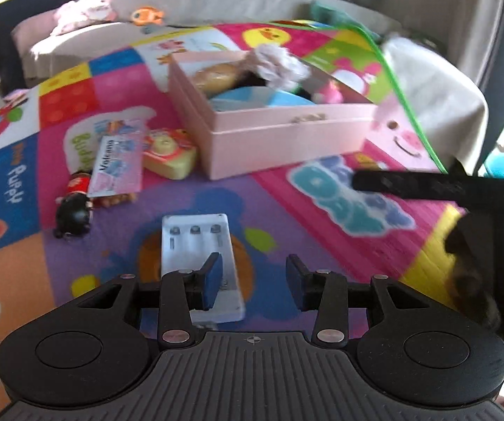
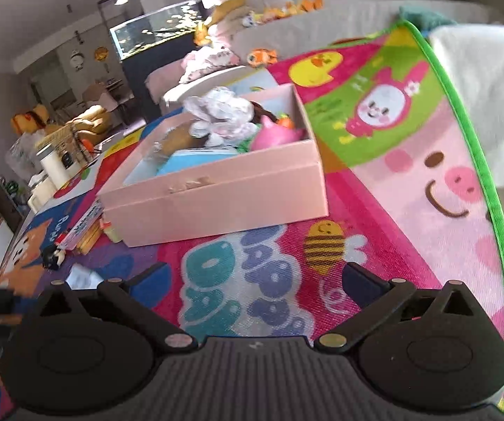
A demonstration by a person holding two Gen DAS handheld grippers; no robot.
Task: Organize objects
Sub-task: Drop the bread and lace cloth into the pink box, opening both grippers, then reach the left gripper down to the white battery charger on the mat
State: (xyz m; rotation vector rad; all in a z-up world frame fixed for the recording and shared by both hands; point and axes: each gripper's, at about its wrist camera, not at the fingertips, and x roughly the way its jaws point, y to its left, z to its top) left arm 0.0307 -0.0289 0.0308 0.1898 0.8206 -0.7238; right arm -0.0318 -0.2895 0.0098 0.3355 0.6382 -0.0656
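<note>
A white battery charger (image 1: 201,263) with three slots lies flat on the mat (image 1: 287,210). The left gripper (image 1: 252,280) hangs partly open and empty; the right gripper (image 2: 255,280) gapes wide, empty.

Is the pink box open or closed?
Open. The pink box has no lid on, and toys like the pink pig toy show inside.

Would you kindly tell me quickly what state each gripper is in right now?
Left gripper: open, holding nothing; the white battery case lies on the mat beneath its left finger.
Right gripper: wide open, empty.
</note>
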